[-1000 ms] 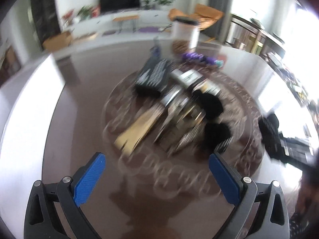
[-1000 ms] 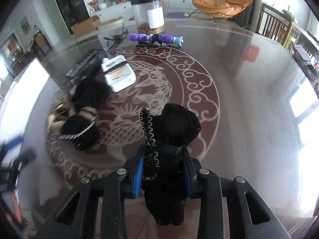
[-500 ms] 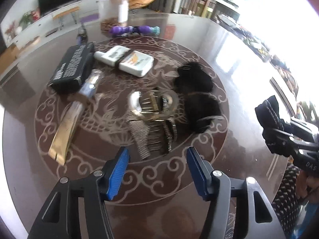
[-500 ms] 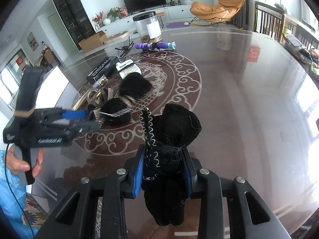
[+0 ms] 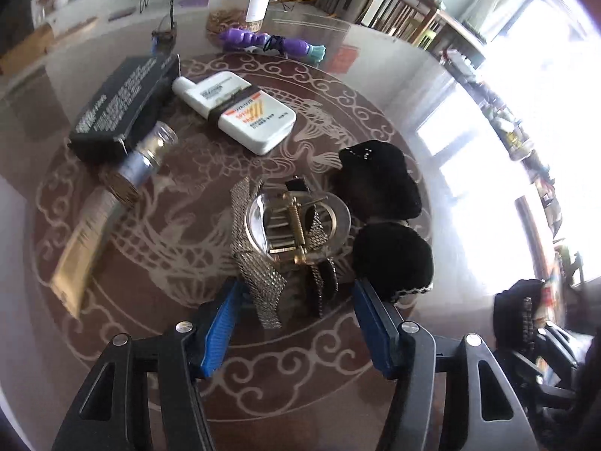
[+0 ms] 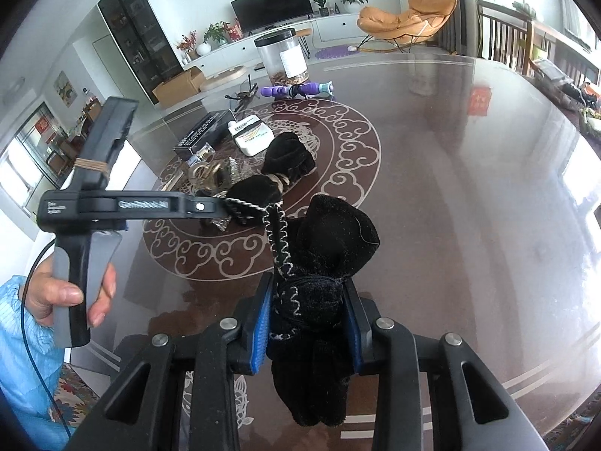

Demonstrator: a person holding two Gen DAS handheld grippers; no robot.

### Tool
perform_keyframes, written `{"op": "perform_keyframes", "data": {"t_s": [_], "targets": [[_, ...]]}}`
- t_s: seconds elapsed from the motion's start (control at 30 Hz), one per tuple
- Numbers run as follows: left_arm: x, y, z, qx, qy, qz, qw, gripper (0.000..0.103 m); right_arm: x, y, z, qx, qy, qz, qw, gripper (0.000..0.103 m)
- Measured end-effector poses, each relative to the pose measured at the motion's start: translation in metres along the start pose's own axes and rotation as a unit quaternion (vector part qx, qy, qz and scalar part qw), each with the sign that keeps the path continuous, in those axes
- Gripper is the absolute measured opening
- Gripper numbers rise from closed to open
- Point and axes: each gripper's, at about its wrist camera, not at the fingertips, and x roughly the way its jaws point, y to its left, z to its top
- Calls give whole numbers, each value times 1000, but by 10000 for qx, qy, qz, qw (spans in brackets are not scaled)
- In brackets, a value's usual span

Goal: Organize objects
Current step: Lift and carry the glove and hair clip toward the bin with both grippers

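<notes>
My right gripper [image 6: 306,323] is shut on a black rolled sock bundle [image 6: 323,263] with white stitching, held above the glass table's near edge; it also shows in the left wrist view [image 5: 516,315]. My left gripper [image 5: 296,312] is open, its blue pads either side of a silver mesh belt with a round gold buckle [image 5: 296,221]. Two more black sock bundles [image 5: 379,184] [image 5: 390,255] lie just right of the belt. In the right wrist view the left gripper [image 6: 229,206] reaches over the belt pile [image 6: 210,176].
A white bottle [image 5: 240,112], black box [image 5: 124,105], small glass jar [image 5: 142,161] and gold tube [image 5: 82,244] lie left on the patterned round table [image 5: 338,345]. A purple toy [image 5: 270,43] and a clear canister [image 6: 281,58] stand at the far side.
My left gripper has moved forward and down over the belt, its jaws now around the belt's near end. The right gripper has drawn back toward the table edge, still holding the sock bundle.
</notes>
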Motion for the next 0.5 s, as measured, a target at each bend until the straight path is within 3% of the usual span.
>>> {"op": "perform_keyframes", "data": {"t_s": [0.17,0.3,0.37,0.4,0.43,0.5], "targets": [[-15,18,1,-577,-282,-308,9975,60,-10,-2,-4,3,-50,36,10000,34],[0,11,8,-776,-137,-211,9967,61,-9,-1,-4,41,-61,101,9999,34],[8,3,14,-729,-134,-92,9972,68,-9,1,-4,36,-71,135,9999,34],[9,-1,15,-677,-170,-11,9976,82,-10,3,-4,30,-81,164,9998,34],[14,-4,19,-630,-97,164,9978,88,-11,5,-4,19,-90,190,9998,34],[20,-10,25,-398,-39,333,9986,88,-13,7,-4,-14,-98,212,9997,34]]}}
